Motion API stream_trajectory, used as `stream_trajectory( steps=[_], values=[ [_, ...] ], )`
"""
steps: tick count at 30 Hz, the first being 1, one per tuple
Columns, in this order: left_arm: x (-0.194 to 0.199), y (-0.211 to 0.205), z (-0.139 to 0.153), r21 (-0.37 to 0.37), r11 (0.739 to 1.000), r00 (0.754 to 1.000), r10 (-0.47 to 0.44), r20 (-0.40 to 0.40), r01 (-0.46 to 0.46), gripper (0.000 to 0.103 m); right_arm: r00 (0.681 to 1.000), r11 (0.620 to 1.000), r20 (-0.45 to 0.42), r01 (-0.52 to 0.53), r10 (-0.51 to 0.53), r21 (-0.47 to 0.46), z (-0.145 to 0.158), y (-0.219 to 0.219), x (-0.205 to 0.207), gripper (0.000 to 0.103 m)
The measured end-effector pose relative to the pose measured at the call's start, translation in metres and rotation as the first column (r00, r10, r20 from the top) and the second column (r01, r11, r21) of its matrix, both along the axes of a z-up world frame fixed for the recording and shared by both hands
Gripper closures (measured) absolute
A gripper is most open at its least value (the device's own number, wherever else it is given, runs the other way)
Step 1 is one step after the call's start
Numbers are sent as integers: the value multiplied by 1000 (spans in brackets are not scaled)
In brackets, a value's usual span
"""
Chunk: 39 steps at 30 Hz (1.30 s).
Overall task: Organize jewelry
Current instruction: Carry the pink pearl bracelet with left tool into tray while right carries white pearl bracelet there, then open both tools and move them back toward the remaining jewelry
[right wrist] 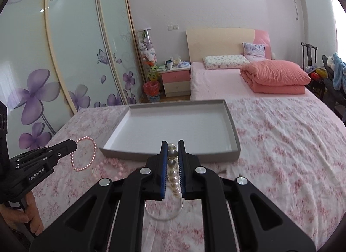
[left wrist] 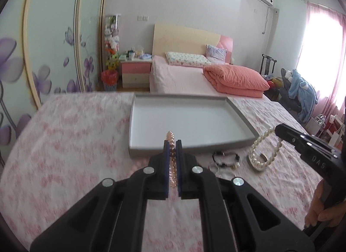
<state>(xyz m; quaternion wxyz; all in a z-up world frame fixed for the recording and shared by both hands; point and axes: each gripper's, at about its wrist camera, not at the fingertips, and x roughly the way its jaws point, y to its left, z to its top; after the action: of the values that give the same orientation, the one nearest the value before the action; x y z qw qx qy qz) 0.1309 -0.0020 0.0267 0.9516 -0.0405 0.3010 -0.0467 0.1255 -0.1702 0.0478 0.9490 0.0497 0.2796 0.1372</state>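
My left gripper [left wrist: 173, 142] is shut on a pink bead bracelet [left wrist: 172, 136], held above the floral cloth just short of the grey tray [left wrist: 205, 146]. In the right wrist view the same bracelet [right wrist: 94, 151] hangs as a loop from the left gripper [right wrist: 74, 144]. My right gripper [right wrist: 172, 143] is shut on a white pearl bracelet [right wrist: 173, 163], in front of the tray [right wrist: 121, 153]. From the left wrist view the pearl bracelet [left wrist: 259, 141] dangles from the right gripper [left wrist: 277, 129]. The tray holds nothing.
A black bead bracelet [left wrist: 225, 162] lies on the cloth near the tray's front edge. A pale pink bracelet [right wrist: 112, 162] and a clear bangle [right wrist: 164, 217] also lie on the cloth. A hand [left wrist: 322, 210] holds the right gripper's handle. A bed stands behind the table.
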Motion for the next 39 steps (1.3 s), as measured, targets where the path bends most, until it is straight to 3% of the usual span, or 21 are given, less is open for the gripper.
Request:
stream_trajectory(
  steps=[4, 10, 18, 27, 29, 31, 39],
  values=[
    [30, 3, 11, -13, 1000, 1000, 16, 27, -16, 97, 999, 1000, 50, 3, -2, -15, 13, 4, 22, 92],
    [81, 5, 8, -37, 999, 1000, 7, -6, -8, 96, 999, 1000, 40, 18, -19, 24, 8, 2, 74, 93],
    [155, 7, -23, -68, 998, 994, -13, -106, 6, 96, 997, 999, -72, 29, -26, 39, -28, 7, 144, 92],
    [213, 3, -52, -42, 999, 990, 9, -142, -15, 94, 987, 997, -151, 68, -63, 32, -53, 12, 191, 92],
    [218, 6, -57, -45, 999, 988, 18, -154, -25, 84, 984, 997, -167, 68, -62, 33, -55, 9, 189, 83],
    [217, 11, -59, -49, 998, 988, 32, -151, -40, 72, 987, 997, -148, 73, -68, 26, -53, 5, 181, 59],
    [191, 35, -49, -33, 996, 987, 82, -137, -87, 65, 991, 996, -97, 87, -88, -7, -39, -8, 160, 57]
  ],
)
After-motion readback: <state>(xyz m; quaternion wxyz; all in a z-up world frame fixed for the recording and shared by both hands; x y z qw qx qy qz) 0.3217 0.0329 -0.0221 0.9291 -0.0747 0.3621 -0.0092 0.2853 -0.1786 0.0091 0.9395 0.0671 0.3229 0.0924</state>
